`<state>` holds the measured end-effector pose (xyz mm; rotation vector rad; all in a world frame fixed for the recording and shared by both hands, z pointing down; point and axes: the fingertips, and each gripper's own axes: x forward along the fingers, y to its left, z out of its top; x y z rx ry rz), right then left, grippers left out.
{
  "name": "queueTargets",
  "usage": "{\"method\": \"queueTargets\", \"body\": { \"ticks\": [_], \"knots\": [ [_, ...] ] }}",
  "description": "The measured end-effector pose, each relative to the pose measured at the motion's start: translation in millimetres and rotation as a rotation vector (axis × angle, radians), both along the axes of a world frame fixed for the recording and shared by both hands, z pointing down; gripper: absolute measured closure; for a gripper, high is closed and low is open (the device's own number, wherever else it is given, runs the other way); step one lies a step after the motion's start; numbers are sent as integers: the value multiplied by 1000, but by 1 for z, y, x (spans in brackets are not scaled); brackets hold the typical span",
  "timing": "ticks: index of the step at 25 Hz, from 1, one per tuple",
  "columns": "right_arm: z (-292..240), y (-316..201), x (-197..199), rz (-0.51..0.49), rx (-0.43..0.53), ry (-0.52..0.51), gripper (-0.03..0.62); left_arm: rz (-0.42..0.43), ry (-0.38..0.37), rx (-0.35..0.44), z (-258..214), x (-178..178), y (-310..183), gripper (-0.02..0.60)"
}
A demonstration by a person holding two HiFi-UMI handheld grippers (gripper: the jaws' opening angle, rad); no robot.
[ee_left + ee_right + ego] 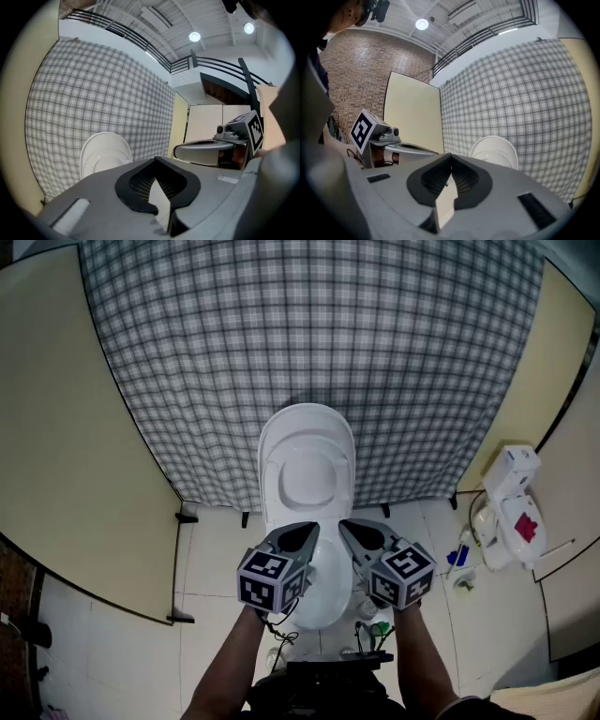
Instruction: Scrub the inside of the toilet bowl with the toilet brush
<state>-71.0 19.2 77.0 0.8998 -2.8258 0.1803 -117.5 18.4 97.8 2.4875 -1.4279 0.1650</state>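
A white toilet (323,601) stands in the middle of the head view with its lid (307,470) raised against the curtain. My left gripper (305,531) and right gripper (351,527) hover side by side over the bowl, both shut with nothing in them. The lid (105,154) shows beyond my left gripper's (156,160) meeting jaws, with the right gripper (206,150) beside it. The right gripper view shows its own tip (450,156) shut, the lid (494,152) ahead and the left gripper (393,145) alongside. I cannot make out a toilet brush for certain.
A grey checked curtain (309,334) hangs behind the toilet, between beige panels at left (66,427) and right (525,381). On the tiled floor (216,559) at right stand a white item with a red label (514,507) and a small blue-and-white thing (459,556).
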Motion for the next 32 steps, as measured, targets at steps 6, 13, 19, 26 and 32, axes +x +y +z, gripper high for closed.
{"method": "queueTargets", "body": {
  "ticks": [6,13,19,26,32],
  "knots": [
    [21,-32,36,37,13,36,582,9,13,-21,24,32,-29,574],
    [77,-51,88,102,-84,104,585,45,29,-148,90,79,-38,574],
    [156,-55,130,177,-208,155,585,65,66,-267,161,108,-43,574],
    [261,-56,172,233,-323,218,585,107,59,-365,257,138,-42,574],
    [346,-56,209,264,-399,276,575,131,58,-423,326,164,-43,574]
  ]
}}
